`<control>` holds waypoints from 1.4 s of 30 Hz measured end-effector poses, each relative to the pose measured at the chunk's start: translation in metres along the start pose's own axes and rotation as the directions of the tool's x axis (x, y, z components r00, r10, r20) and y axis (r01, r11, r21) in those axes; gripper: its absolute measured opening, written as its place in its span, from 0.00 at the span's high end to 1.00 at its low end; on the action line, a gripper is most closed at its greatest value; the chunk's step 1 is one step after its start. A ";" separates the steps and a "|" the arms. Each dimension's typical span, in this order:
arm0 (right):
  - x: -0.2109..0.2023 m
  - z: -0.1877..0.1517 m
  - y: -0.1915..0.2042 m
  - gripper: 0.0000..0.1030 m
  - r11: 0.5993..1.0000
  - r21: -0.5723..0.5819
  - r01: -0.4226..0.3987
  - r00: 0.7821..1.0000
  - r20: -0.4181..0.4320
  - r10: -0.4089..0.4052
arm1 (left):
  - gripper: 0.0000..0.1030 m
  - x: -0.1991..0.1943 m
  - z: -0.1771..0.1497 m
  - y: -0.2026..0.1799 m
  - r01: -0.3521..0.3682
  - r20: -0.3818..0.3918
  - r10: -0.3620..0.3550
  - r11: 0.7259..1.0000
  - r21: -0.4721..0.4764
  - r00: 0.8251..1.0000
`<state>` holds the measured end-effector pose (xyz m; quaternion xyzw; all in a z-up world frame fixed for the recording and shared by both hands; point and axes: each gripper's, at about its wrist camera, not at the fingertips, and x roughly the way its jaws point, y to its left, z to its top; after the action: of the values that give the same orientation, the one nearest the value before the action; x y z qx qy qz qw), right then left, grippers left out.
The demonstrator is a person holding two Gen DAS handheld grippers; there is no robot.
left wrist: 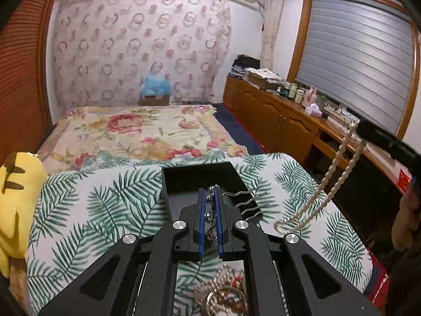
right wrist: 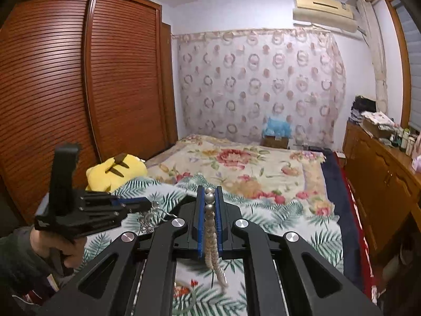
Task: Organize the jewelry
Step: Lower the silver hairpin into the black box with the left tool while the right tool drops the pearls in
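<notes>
glossy pearl necklace [right wrist: 212, 234], slatted wood wardrobe [right wrist: 79, 79]

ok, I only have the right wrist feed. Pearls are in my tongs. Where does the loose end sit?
Observer: The pearl necklace hangs from the right tongs as a long double strand. Its lower end curls at the leaf-print cloth; I cannot tell if it touches.
Operator: What exactly has the left got?
Observer: The left tongs are shut on a thin silver chain with small beads.
Operator: Anything ahead of the left?
Observer: A black tray lies on the cloth just beyond them, with wavy silver pins at its right side.
</notes>
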<state>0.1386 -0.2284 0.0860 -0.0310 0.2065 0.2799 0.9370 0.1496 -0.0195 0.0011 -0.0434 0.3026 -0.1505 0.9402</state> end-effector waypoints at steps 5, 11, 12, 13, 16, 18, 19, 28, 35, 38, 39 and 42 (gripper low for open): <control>0.013 0.034 -0.002 0.92 0.999 -0.029 -0.014 1.000 0.010 0.014 | 0.94 0.009 0.015 0.008 -0.006 -0.001 0.006 1.000 -0.015 1.000; 0.032 0.062 -0.001 0.92 0.997 -0.058 -0.044 0.999 0.015 0.044 | 0.94 0.026 0.028 0.025 -0.016 -0.017 0.016 0.999 -0.050 1.000; 0.035 0.063 -0.001 0.92 0.997 -0.060 -0.049 0.999 0.013 0.049 | 0.94 0.031 0.028 0.028 -0.018 -0.025 0.017 0.998 -0.054 1.000; 0.039 0.064 -0.001 0.92 0.997 -0.058 -0.053 0.999 0.008 0.054 | 0.94 0.035 0.029 0.030 -0.018 -0.031 0.016 0.998 -0.057 0.999; 0.054 0.059 -0.004 0.92 0.997 -0.035 -0.070 0.997 -0.019 0.069 | 0.94 0.045 0.027 0.033 -0.017 -0.052 0.013 0.998 -0.065 0.999; 0.065 0.052 -0.006 0.92 0.997 -0.027 -0.076 0.996 -0.044 0.075 | 0.94 0.052 0.025 0.034 -0.015 -0.067 0.010 0.998 -0.068 0.998; 0.070 0.049 -0.006 0.92 0.996 -0.027 -0.080 0.995 -0.061 0.078 | 0.94 0.056 0.025 0.035 -0.012 -0.074 0.007 0.998 -0.069 0.997; 0.076 0.057 -0.001 0.92 0.995 -0.032 -0.093 0.995 -0.047 0.091 | 0.94 0.075 0.022 0.038 -0.006 -0.101 -0.002 0.997 -0.072 0.995; 0.082 0.052 0.007 0.92 0.992 -0.059 -0.110 0.991 -0.080 0.105 | 0.94 0.089 0.015 0.040 -0.008 -0.133 -0.003 0.997 -0.079 0.991; 0.105 0.023 0.001 0.92 0.993 -0.016 -0.115 0.978 -0.176 0.111 | 0.94 0.093 0.015 0.038 -0.008 -0.139 -0.003 0.997 -0.076 0.990; 0.111 0.014 -0.001 0.92 0.993 -0.009 -0.115 0.974 -0.197 0.111 | 0.93 0.094 0.015 0.038 -0.006 -0.140 -0.004 0.997 -0.073 0.990; 0.129 -0.010 -0.008 0.92 0.993 0.029 -0.112 0.959 -0.257 0.116 | 0.93 0.097 0.015 0.036 -0.007 -0.148 -0.003 0.998 -0.068 0.989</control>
<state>0.2367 -0.1710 0.0246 -0.0485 0.3301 0.3255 0.8847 0.2423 -0.0155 -0.0469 -0.0640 0.3764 -0.1417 0.9133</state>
